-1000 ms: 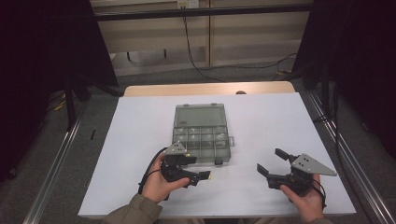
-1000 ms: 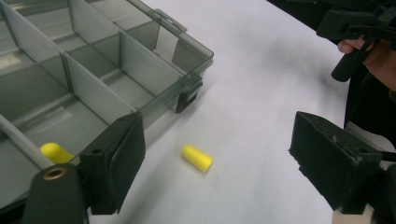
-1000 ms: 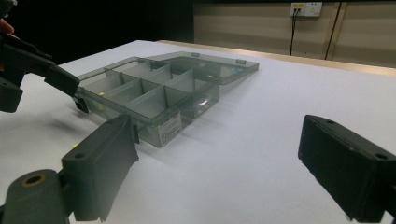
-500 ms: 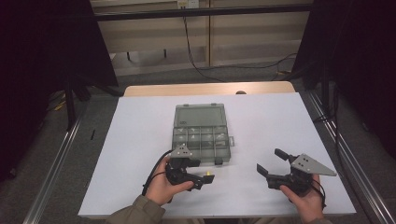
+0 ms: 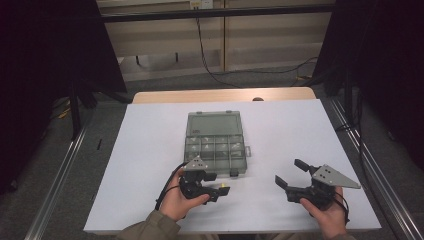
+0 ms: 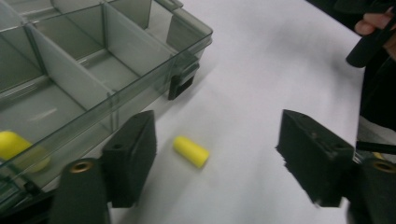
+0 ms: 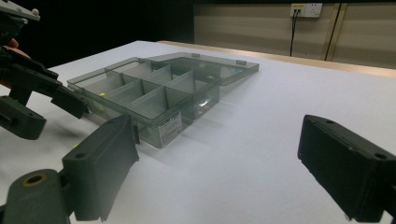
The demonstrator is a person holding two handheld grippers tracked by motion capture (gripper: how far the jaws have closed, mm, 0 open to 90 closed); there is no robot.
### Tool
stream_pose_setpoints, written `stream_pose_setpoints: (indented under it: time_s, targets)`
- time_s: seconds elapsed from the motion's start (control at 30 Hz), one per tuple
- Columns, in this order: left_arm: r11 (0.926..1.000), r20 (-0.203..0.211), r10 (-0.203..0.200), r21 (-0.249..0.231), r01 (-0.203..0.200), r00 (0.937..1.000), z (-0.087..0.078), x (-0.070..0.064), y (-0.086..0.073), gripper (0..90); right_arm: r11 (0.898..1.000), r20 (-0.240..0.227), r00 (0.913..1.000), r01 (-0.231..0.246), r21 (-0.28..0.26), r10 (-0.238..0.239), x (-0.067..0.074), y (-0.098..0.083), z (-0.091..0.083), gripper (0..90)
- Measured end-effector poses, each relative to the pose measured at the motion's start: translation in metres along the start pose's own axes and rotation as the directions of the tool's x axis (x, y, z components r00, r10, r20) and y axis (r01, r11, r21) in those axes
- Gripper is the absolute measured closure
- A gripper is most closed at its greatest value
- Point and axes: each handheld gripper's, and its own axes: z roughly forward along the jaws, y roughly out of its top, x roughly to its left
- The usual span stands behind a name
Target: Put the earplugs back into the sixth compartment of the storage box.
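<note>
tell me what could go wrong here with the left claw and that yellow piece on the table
1. The yellow cylinder lies loose between the jaws of the left claw, which have just been closing. It sits nearer one jaw and could roll away when nudged.
2. That jaw is close to the wall of the compartment box, so it may bump the box.
3. Another yellow piece lies in a compartment; a bump might jostle it.

You see: white table (image 5: pixel 150 150) | grey floor (image 5: pixel 165 82) | beige panelled wall (image 5: pixel 270 40) with socket (image 7: pixel 306 9) | dark curtains (image 5: pixel 45 60) flanking.
</note>
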Motion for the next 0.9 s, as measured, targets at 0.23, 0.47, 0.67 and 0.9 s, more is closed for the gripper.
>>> stream_pose_setpoints:
  time_s: [0.23, 0.47, 0.67, 0.9]
  targets:
    - [0.9999, -0.035, 0.003, 0.013, -0.002, 0.9994, 0.004, 0.003, -0.002, 51.3, 1.0, 0.0, 1.0, 0.003, 0.002, -0.003, 0.0, 0.0, 0.0, 10.7]
    - [0.9994, -0.068, 0.008, 0.035, -0.006, 0.9977, 0.009, 0.004, -0.003, 59.3, 1.0, 0.0, 1.0, 0.005, 0.003, -0.005, 0.001, 0.0, 0.001, 10.7]
    - [0.9981, -0.083, 0.019, 0.059, -0.014, 0.9964, 0.016, 0.003, -0.004, 61.6, 1.0, 0.0, 1.0, 0.006, 0.003, -0.006, 0.001, 0.0, 0.001, 10.7]
    - [0.9959, -0.066, 0.017, 0.09, -0.011, 0.9977, 0.021, 0.0, -0.006, 65.0, 1.0, 0.0, 1.0, 0.007, 0.003, -0.007, 0.001, 0.0, 0.001, 10.7]
